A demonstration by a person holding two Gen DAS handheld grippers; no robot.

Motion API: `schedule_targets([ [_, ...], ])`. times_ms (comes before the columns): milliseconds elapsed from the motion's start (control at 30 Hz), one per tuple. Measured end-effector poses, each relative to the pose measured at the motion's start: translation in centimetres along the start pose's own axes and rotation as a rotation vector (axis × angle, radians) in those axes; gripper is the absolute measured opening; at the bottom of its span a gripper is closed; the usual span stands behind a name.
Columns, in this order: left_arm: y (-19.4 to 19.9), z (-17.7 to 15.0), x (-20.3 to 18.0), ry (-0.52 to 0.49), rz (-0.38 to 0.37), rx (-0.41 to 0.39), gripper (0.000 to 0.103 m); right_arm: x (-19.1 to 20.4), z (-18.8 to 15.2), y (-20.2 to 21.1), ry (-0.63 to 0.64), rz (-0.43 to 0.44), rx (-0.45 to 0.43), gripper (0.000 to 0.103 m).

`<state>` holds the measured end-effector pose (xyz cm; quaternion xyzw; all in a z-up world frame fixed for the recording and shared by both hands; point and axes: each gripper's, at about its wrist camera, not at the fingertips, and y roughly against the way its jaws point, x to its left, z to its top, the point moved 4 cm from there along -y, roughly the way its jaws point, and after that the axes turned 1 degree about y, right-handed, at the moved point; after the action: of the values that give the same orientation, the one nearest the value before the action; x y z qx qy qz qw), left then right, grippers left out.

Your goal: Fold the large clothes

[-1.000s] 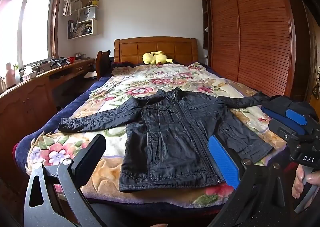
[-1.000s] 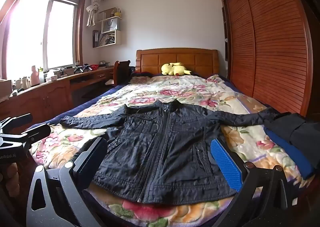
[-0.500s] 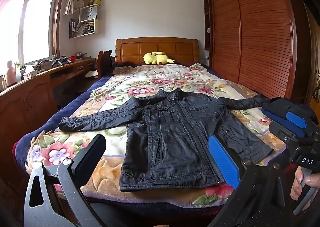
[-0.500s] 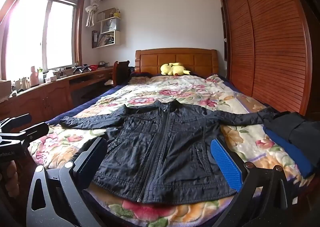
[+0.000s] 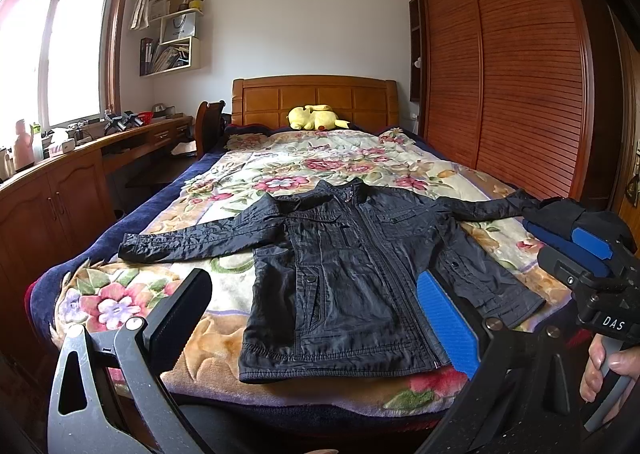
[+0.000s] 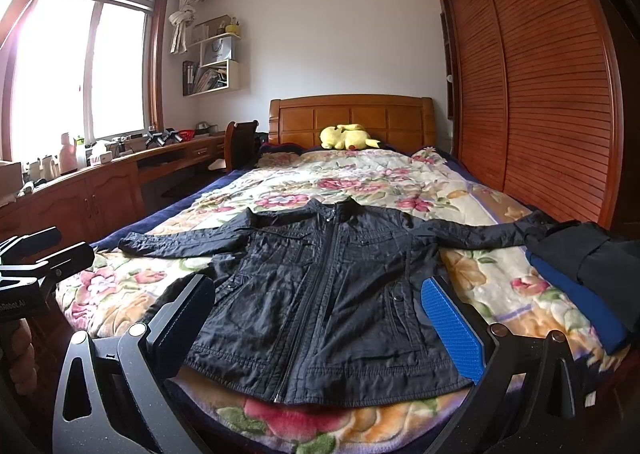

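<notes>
A curved wooden desk (image 5: 80, 158) lines the window wall at the left. The left gripper (image 5: 316, 314) hangs short of the bed's foot, jaws spread wide and empty. The black zipped jacket (image 6: 332, 294) lies flat, face up, sleeves outstretched, on the floral quilted bedspread (image 6: 360, 182). The right gripper (image 6: 320, 318) is likewise wide apart, holding nothing. Folded dark and blue clothes (image 6: 580, 274) sit at the right edge.

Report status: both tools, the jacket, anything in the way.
Left tool open, empty. Right tool open, empty. Black jacket flat on the bed, zipped, sleeves spread. Folded dark clothes beside its right cuff.
</notes>
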<state>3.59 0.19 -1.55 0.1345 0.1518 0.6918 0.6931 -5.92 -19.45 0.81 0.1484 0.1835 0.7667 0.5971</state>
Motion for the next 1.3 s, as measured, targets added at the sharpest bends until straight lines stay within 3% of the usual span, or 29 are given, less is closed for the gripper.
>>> schedule_targets([
  [1300,-0.22,-0.93,0.35,0.005,-0.003,0.004,0.103,0.04,-0.09,0.18,-0.005,0.004,0.002,0.103],
])
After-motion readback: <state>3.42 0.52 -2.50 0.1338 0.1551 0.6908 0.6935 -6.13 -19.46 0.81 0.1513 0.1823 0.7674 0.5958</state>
